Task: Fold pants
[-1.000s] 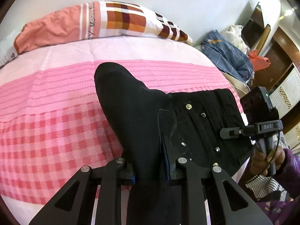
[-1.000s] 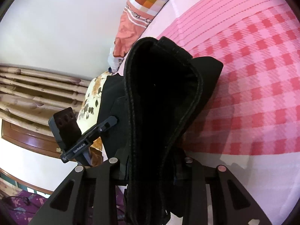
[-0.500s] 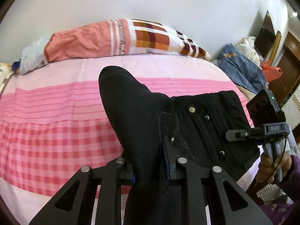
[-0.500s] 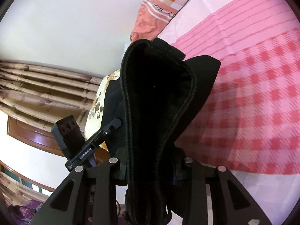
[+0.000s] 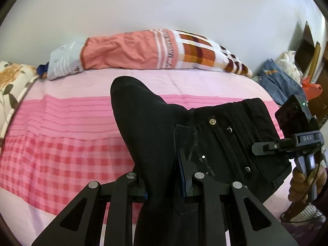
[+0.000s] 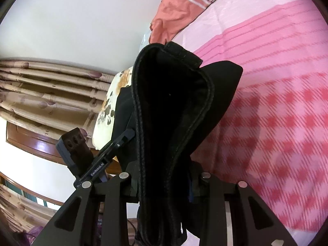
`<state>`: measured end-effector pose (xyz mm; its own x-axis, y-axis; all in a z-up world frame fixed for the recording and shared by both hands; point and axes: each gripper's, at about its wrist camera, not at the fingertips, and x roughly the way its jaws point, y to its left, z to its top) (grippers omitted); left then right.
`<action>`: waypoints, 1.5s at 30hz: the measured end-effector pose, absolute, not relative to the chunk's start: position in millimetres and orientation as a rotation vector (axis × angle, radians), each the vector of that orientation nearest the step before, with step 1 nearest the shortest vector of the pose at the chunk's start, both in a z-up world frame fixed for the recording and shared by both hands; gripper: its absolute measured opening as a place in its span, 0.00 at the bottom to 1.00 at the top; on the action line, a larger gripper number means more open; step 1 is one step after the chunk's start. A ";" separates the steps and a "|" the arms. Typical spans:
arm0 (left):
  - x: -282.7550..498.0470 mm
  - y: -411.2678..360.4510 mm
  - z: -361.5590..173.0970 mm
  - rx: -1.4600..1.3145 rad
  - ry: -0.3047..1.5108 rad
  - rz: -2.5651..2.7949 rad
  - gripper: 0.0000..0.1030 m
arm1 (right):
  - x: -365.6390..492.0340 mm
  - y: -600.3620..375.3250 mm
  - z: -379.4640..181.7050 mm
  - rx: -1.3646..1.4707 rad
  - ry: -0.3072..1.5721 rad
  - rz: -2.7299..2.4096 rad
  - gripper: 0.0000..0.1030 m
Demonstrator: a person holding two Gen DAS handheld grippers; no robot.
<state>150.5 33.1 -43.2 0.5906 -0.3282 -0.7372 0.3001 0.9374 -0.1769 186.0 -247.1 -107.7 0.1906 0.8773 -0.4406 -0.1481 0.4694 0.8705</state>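
Black pants point(image 5: 155, 135) hang between both grippers above the pink bed point(image 5: 61, 135). In the left wrist view my left gripper point(image 5: 164, 188) is shut on a bunched fold of the black fabric, which rises as a hump ahead of the fingers. The studded waistband point(image 5: 235, 135) stretches right toward the other gripper point(image 5: 266, 147), held in a person's hand point(image 5: 301, 182). In the right wrist view my right gripper point(image 6: 164, 186) is shut on a thick doubled edge of the pants point(image 6: 170, 106), which stands up and hides the fingertips. The left gripper point(image 6: 121, 141) shows at lower left there.
A folded orange, white and plaid blanket point(image 5: 155, 51) lies along the far edge of the bed by the white wall. A floral cushion point(image 5: 10, 78) sits at the left. Blue clothes point(image 5: 280, 82) and wooden furniture point(image 5: 307, 47) stand at the right. Curtains point(image 6: 45, 88) hang left.
Both grippers have travelled together with the pants still held. The views have tilted up, showing more wall and blanket. The grips look the same.
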 end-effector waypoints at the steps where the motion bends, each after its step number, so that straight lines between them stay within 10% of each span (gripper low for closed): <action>1: 154.5 39.2 -43.6 -0.036 0.861 -0.355 0.21 | 192.6 -240.5 -107.8 0.790 1.153 0.843 0.29; 30: 304.0 165.4 -101.8 -0.054 0.845 -0.123 0.24 | 341.2 -123.2 -152.9 0.693 1.116 0.852 0.29; 36: 301.9 172.4 -114.4 -0.032 0.840 -0.027 0.63 | 342.5 -119.9 -157.3 0.608 1.126 0.759 0.44; 40: 294.6 177.4 -109.8 0.019 0.819 0.088 0.73 | 332.7 -121.9 -141.1 0.481 1.054 0.665 0.52; 45: 265.1 165.5 -85.1 0.082 0.715 0.158 0.93 | 287.2 -125.8 -85.6 0.353 0.839 0.570 0.81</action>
